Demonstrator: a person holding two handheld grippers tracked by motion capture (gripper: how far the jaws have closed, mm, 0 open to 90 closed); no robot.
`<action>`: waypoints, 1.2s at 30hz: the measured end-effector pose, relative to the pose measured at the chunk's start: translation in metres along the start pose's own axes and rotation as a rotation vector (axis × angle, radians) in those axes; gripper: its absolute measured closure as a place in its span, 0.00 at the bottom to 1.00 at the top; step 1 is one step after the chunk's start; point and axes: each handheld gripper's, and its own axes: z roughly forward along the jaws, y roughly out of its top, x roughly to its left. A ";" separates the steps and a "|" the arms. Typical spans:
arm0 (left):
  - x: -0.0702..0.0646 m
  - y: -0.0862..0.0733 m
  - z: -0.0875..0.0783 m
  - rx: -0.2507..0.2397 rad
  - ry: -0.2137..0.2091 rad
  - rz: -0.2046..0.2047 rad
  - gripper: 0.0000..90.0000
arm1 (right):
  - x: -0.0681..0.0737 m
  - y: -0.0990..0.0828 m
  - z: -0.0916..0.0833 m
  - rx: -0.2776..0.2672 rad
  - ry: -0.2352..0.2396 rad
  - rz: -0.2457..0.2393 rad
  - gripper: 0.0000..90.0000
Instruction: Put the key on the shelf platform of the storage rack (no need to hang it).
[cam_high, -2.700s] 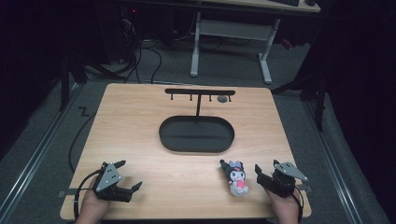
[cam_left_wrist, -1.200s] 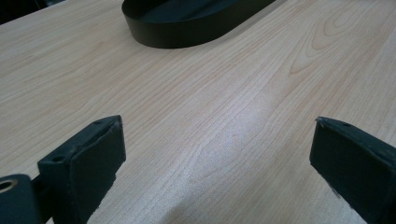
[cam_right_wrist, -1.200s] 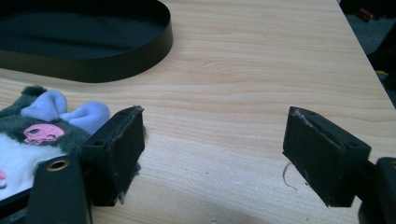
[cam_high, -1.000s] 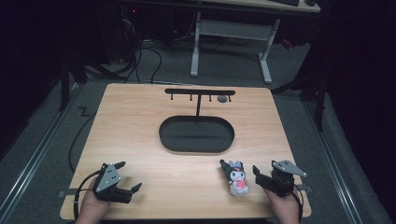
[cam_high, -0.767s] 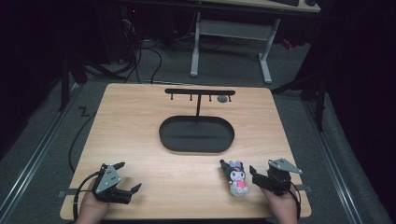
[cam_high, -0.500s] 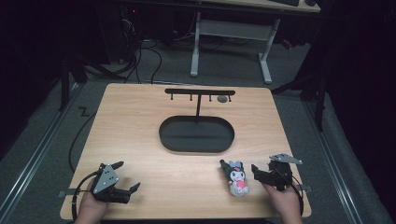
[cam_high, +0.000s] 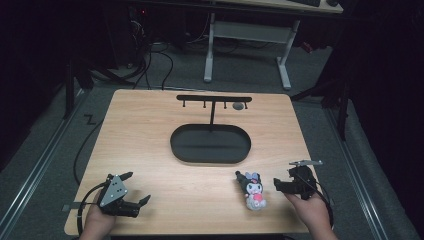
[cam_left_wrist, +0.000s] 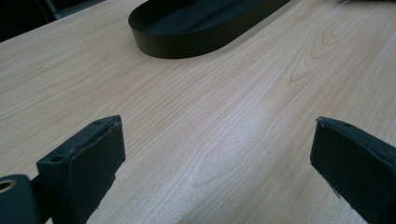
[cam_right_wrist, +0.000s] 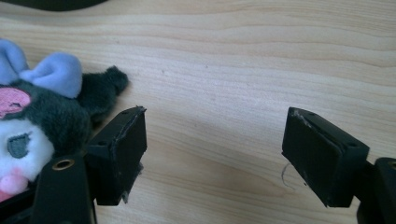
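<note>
Plush toy (cam_high: 252, 190) lies near the front edge of the wooden table (cam_high: 150, 145), toward the person's right, with its head pointing toward the black oval tray (cam_high: 210, 144) and its pink front facing up. It looks like a small stuffed character: dark fuzzy head, white face, a pale blue bow, a pink patch low on the body. By its look it should be light and soft, giving under pressure rather than slipping, and not fragile. A squeeze across the body or the head would likely sink in and hold; the ears and bow are thinner and would probably let it dangle and swing.

In the right gripper view the plush toy (cam_right_wrist: 44, 116) sits to the left, just outside the left jaw and seemingly touching or nearly touching it, though the angle makes contact hard to judge. The right gripper (cam_right_wrist: 215, 156) has its jaws spread wide with only bare wood between them, so it holds nothing. From above, the right gripper (cam_high: 292, 183) sits just beside the toy on its right side. To take the toy it would need to shift sideways so the body falls between the pads.

The left gripper (cam_high: 131, 194) rests well apart, at the front left of the table, jaws also spread wide over bare wood and empty. Behind the tray stands a black rack (cam_high: 213, 100) with small pegs.
</note>
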 end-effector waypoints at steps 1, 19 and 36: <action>0.000 0.000 0.000 0.000 -0.001 0.002 0.04 | 0.000 0.000 0.000 0.000 0.000 0.000 0.26; -0.001 -0.001 0.000 0.012 0.003 0.002 0.04 | 0.004 0.011 0.001 0.190 0.011 -0.082 0.30; -0.002 0.001 0.004 0.009 -0.014 0.009 0.04 | 0.007 0.011 -0.002 0.354 -0.030 -0.132 0.31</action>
